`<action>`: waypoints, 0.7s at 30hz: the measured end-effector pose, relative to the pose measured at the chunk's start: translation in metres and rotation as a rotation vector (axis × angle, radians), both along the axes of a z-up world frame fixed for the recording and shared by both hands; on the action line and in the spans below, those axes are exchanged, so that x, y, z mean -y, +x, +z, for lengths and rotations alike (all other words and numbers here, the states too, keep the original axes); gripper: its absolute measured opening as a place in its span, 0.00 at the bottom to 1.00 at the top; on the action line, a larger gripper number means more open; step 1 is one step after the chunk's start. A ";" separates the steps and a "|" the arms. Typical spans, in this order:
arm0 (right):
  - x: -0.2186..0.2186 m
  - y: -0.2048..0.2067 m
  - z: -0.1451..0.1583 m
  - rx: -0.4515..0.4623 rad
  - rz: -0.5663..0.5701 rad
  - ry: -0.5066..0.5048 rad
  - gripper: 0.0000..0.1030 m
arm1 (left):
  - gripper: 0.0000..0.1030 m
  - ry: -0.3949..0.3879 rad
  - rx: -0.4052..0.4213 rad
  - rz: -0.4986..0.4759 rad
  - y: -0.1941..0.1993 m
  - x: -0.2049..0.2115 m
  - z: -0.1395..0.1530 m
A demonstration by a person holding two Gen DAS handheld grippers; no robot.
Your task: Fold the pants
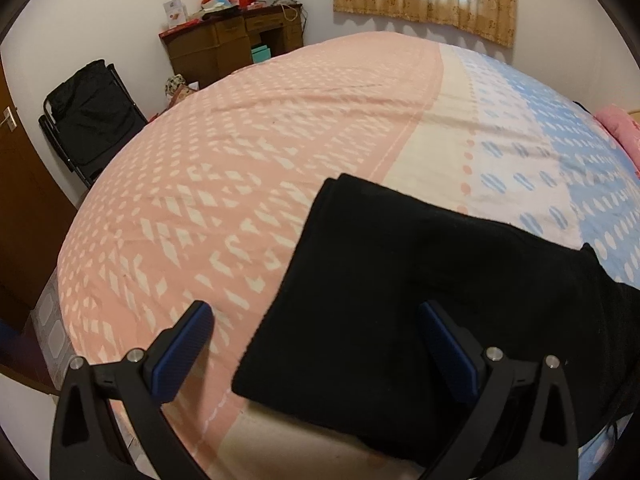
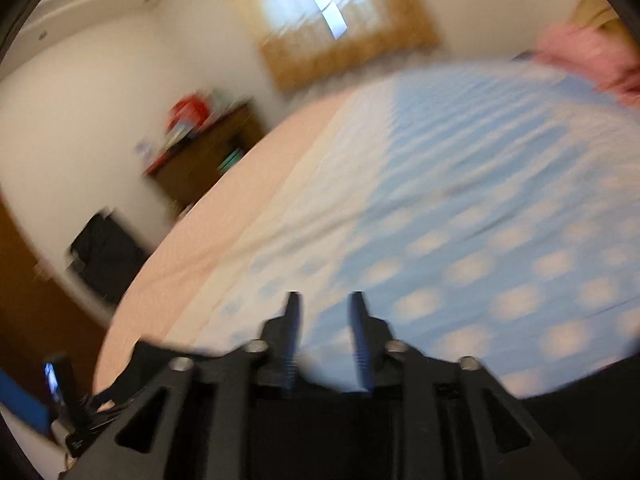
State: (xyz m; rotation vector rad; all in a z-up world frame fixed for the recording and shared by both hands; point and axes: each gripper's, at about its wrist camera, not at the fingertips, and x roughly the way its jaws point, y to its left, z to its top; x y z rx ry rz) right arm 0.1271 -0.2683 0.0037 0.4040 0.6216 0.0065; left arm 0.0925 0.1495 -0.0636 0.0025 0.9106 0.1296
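Hovering spread-fingered, left hand-held gripper (image 1: 316, 336) straddles folded black pants (image 1: 420, 300) edge.

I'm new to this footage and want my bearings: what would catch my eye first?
The black pants, folded into a block, lie on the bed at the near edge where its pink half meets the blue. The left tool hangs open over their left edge. The right view is blurred; the right tool is empty above blue sheet.
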 end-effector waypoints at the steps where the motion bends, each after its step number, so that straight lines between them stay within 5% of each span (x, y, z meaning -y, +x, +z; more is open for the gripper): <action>1: 0.028 -0.011 0.008 0.000 -0.094 -0.034 0.70 | 1.00 0.005 -0.001 0.001 0.001 0.001 0.000; 4: 0.114 -0.038 0.013 -0.058 -0.363 -0.095 0.74 | 1.00 0.020 -0.004 0.003 0.004 0.004 0.001; 8: 0.225 -0.055 -0.016 -0.294 -0.612 -0.076 0.74 | 1.00 0.010 -0.007 0.024 0.005 0.005 -0.001; 15: 0.268 -0.045 -0.065 -0.501 -0.625 -0.072 0.72 | 1.00 0.056 -0.018 0.043 0.009 0.013 0.001; 17: 0.266 -0.046 -0.068 -0.494 -0.651 -0.120 0.53 | 1.00 0.066 -0.016 0.043 0.008 0.013 0.001; 19: 0.265 -0.050 -0.066 -0.477 -0.651 -0.138 0.16 | 1.00 0.072 -0.013 0.045 0.008 0.014 0.001; 21: 0.265 -0.065 -0.063 -0.440 -0.621 -0.094 0.06 | 1.00 0.073 -0.013 0.044 0.008 0.014 0.001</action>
